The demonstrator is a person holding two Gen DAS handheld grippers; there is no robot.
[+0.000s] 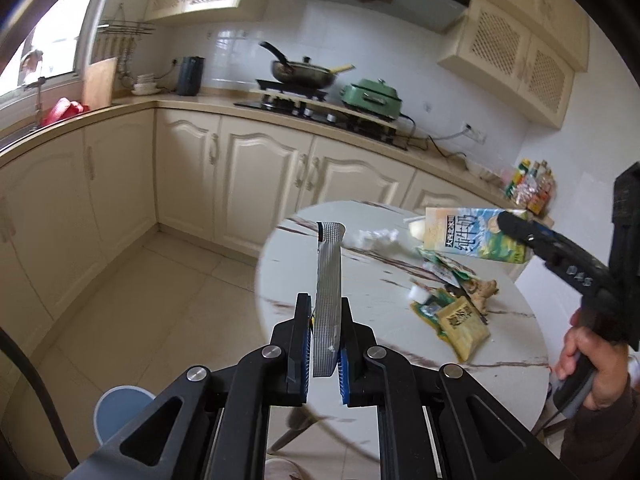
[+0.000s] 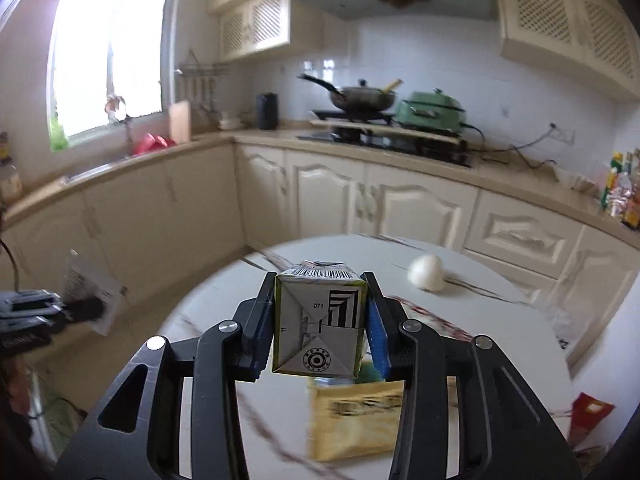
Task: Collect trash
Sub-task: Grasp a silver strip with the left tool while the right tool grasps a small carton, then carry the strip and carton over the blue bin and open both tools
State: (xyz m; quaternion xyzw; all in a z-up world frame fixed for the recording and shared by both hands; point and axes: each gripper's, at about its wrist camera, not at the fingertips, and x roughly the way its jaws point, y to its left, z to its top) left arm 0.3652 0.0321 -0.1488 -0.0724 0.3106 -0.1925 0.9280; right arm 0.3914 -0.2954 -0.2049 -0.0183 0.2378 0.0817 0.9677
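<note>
Both grippers are loaded as I watch the feeds. Left gripper [image 1: 325, 344] has its jaws nearly together, clamped on a flat silver wrapper [image 1: 329, 280] that stands up between the blue pads, held in the air over the near left edge of the round marble table [image 1: 288, 264]. Right gripper [image 2: 322, 328] is closed partway on a milk carton [image 2: 319, 320]; I see the carton's folded bottom facing the camera, squeezed from both sides by the fingers and lifted clear of the tabletop. From the left camera the same carton shows its printed side, above the far right part of the table, with a hand [image 1: 586, 356] gripping the handle below it.

On the table I still see more trash: a yellow packet [image 1: 464, 328] near the right edge, torn green wrappers [image 1: 444, 268] just beyond it, a piece of ginger [image 1: 482, 290] beside them, and a crumpled white tissue [image 1: 372, 237] toward the far edge.
</note>
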